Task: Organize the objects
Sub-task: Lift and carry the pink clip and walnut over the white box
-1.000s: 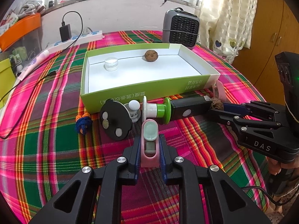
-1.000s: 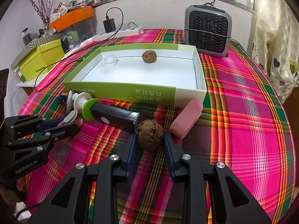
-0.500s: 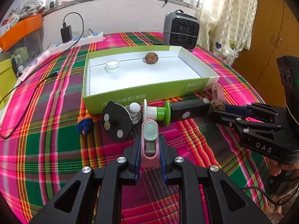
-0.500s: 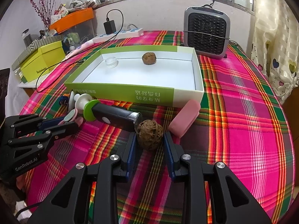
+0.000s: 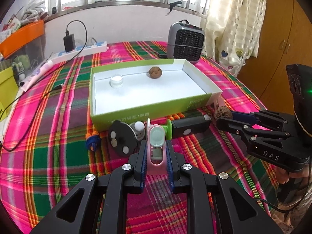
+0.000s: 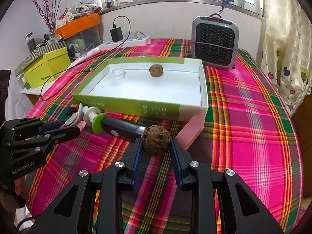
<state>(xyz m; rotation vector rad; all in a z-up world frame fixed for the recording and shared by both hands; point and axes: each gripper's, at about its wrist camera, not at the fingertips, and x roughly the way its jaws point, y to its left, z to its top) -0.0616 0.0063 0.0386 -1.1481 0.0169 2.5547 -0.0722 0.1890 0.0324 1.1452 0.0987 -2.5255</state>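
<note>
While two small things are gripped at once, the sorting appears to be at the pick-up step, with each item held just in front of a shallow green-sided cardboard tray with a white floor (image 6: 202, 89). A brown, wrinkled walnut-like ball (image 6: 156, 140) is clamped between the blue-padded fingers of the right gripper (image 6: 156, 152), close above the cloth; whether it is touching the cloth cannot be told. A small pink plastic holder with a pale green oval insert (image 5: 156, 148) is squeezed between the fingers of the left gripper (image 5: 156, 157). A second brown ball (image 5: 155, 72) and a small clear round jar (image 5: 116, 81) are already seen inside the tray, near its far wall. The next move is judged to call for both items to be lifted over the tray's near wall and released on the white floor. Beside the tray, a black cylinder with a green collar (image 6: 117, 127), a black disc with pale spots (image 5: 121, 141), a blue and orange knotted cord (image 5: 93, 141) and a pink oblong block (image 6: 192, 131) are left on the cloth. Everything is set on a table covered by a pink, green and orange plaid cloth (image 6: 253, 117). Farther back, a small grey fan heater (image 6: 215, 42), a white power strip (image 6: 128, 41), a barred window and a patterned curtain are seen.
</note>
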